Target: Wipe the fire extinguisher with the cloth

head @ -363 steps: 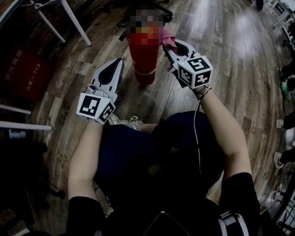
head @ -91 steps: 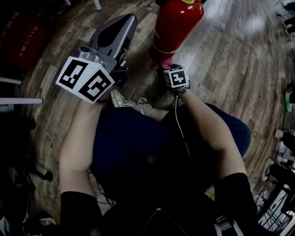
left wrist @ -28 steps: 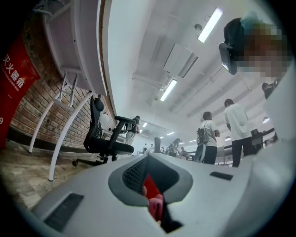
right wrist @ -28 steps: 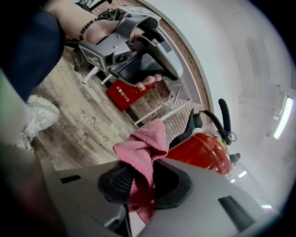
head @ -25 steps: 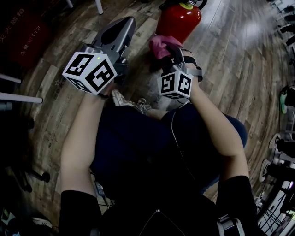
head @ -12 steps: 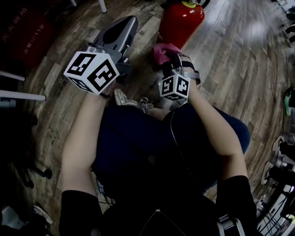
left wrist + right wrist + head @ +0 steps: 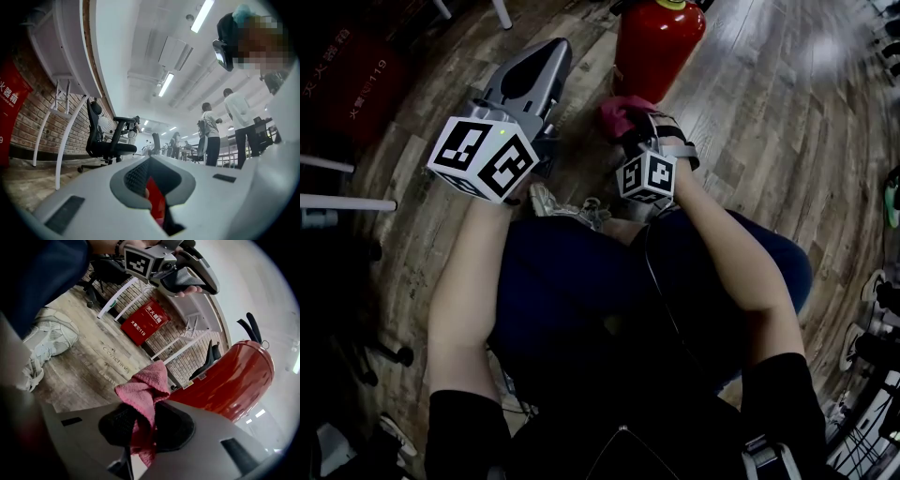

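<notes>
The red fire extinguisher [image 7: 656,42] stands upright on the wooden floor at the top centre; in the right gripper view its body [image 7: 225,380] fills the right side. My right gripper [image 7: 630,131] is shut on a pink cloth [image 7: 622,111], which bunches up out of the jaws [image 7: 143,390] just beside the cylinder's lower part. Whether the cloth touches it I cannot tell. My left gripper [image 7: 546,58] hangs left of the extinguisher, shut with nothing held; a sliver of red shows through its slot [image 7: 152,187].
A red box [image 7: 347,80] with white characters leans on the brick wall at left, by white table legs [image 7: 502,11]. A pale sneaker [image 7: 572,208] rests below the grippers. A black office chair [image 7: 105,140] and standing people [image 7: 211,131] are farther off.
The right gripper with the cloth has drifted slightly down and toward the person, staying near the extinguisher's base. The left gripper has barely moved.
</notes>
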A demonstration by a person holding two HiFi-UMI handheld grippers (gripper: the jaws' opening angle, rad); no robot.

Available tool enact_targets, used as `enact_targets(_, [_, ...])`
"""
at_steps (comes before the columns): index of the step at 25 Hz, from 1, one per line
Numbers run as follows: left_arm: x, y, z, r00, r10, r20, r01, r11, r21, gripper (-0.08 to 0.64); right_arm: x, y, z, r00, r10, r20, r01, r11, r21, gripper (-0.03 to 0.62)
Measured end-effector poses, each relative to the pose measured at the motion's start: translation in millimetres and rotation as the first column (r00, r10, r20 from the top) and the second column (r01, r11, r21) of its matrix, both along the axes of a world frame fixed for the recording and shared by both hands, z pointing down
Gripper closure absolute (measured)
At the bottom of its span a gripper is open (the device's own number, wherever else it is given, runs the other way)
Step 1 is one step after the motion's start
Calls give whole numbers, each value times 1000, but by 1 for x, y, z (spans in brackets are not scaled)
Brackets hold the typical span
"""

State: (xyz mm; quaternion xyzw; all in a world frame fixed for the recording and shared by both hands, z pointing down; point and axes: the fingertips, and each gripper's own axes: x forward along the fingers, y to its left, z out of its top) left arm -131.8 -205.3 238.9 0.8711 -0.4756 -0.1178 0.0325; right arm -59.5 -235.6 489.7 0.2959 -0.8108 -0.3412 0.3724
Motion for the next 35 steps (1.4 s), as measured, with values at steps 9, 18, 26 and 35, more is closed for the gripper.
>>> enact_targets(9, [4,0,2,1000,4,27,-4,1000,3,546,-1,0,27,1000,0,-19,0,999,-32,506])
enact_targets(18, [16,0,8,995,17,99,-17,1000,-2,546,0,-1,58,998,-10,-62,5,997,-77,506])
enact_targets(26, [19,-1,8,994,29,107,-29,1000,-5,546,-4,-1,88,996,-21,-81,8,988,-156,506])
enact_targets(35, [25,1,8,991,39,131,-38,999,-7,546,-8,-5,132,987,-59,-146,22,970,-243,506])
